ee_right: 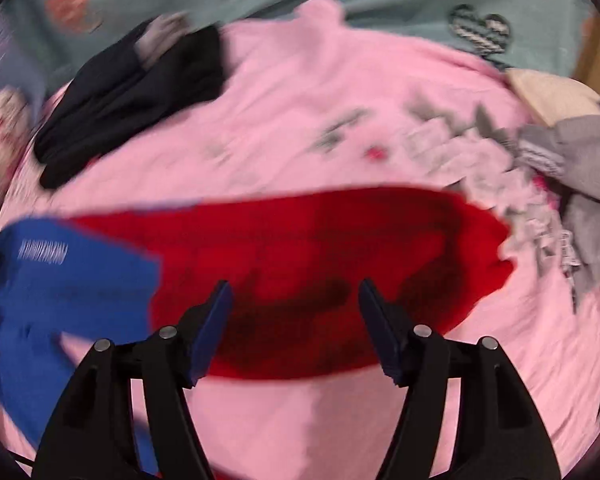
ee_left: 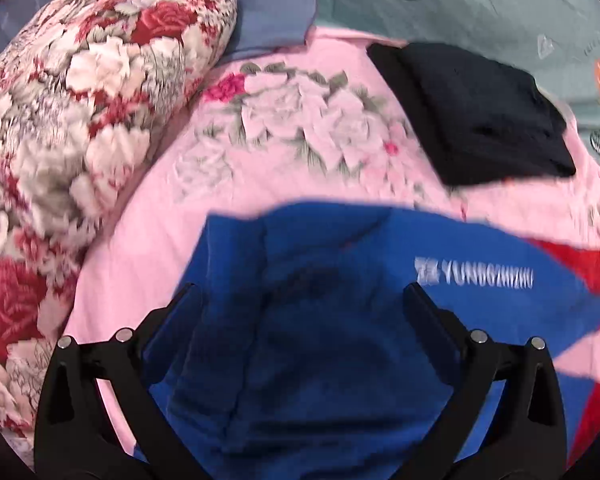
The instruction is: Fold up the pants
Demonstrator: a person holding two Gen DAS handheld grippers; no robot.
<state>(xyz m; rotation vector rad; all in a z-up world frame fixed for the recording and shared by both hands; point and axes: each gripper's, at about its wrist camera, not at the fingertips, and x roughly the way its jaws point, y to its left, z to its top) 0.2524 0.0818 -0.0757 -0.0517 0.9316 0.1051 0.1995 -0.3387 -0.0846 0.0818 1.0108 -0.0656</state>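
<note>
Both grippers hang over the pants with their jaws apart and nothing pinched: the left gripper (ee_left: 300, 300) stands spread above the blue half of the pants (ee_left: 340, 320), the right gripper (ee_right: 296, 296) likewise released above the red half. Those pants (blue with white lettering on one side, red on the other) lie flat across a pink floral bedspread (ee_left: 284, 128). Farther out, a folded dark garment (ee_left: 480, 116) rests on the bedspread's far edge by a teal sheet (ee_left: 480, 8), a rose-patterned pillow (ee_left: 80, 100) lies left, and grey clothing (ee_right: 584, 164) right.
</note>
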